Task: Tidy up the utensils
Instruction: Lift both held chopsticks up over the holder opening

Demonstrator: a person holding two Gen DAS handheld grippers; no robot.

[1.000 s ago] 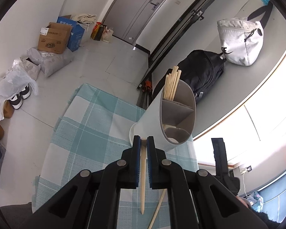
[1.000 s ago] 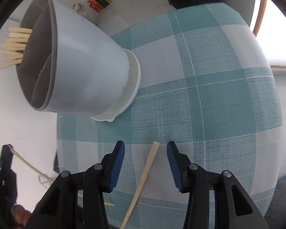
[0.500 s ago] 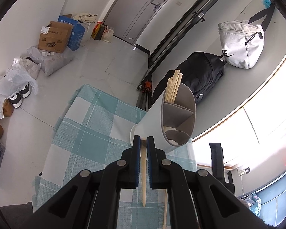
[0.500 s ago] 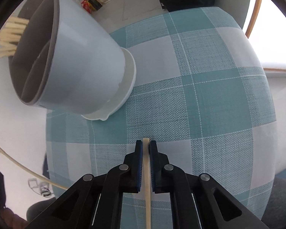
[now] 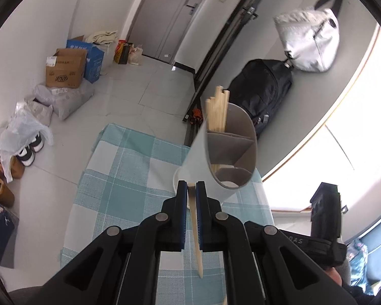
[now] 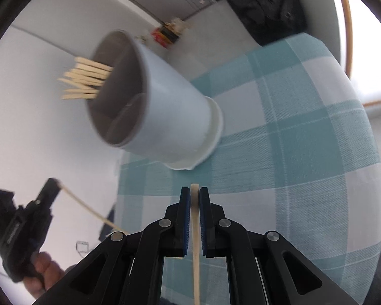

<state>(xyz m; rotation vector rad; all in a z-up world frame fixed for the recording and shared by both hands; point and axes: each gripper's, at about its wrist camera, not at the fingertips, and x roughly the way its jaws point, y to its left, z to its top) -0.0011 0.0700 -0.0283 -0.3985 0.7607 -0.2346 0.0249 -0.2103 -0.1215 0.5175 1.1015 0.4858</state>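
A white utensil holder [image 5: 203, 157] with grey dividers stands on the teal checked tablecloth [image 5: 119, 178]; several wooden chopsticks [image 5: 217, 109] stick out of its far compartment. My left gripper [image 5: 191, 190] is shut on a wooden chopstick [image 5: 196, 231], held just in front of the holder's base. In the right wrist view the holder [image 6: 170, 117] appears tilted and blurred. My right gripper [image 6: 194, 195] is shut on another chopstick [image 6: 195, 249], lifted above the cloth [image 6: 304, 152]. The left gripper with its chopstick shows at lower left there [image 6: 50, 190].
Beyond the table lie cardboard boxes [image 5: 66, 68], bags and shoes [image 5: 28, 152] on the floor. A black backpack [image 5: 261, 96] and a white bag [image 5: 310, 43] are by the wall at right. The table edge runs near the window side.
My right gripper closed on the chopstick that lay on the cloth and lifted it off the table. My left gripper stayed shut on its chopstick and rose slightly.
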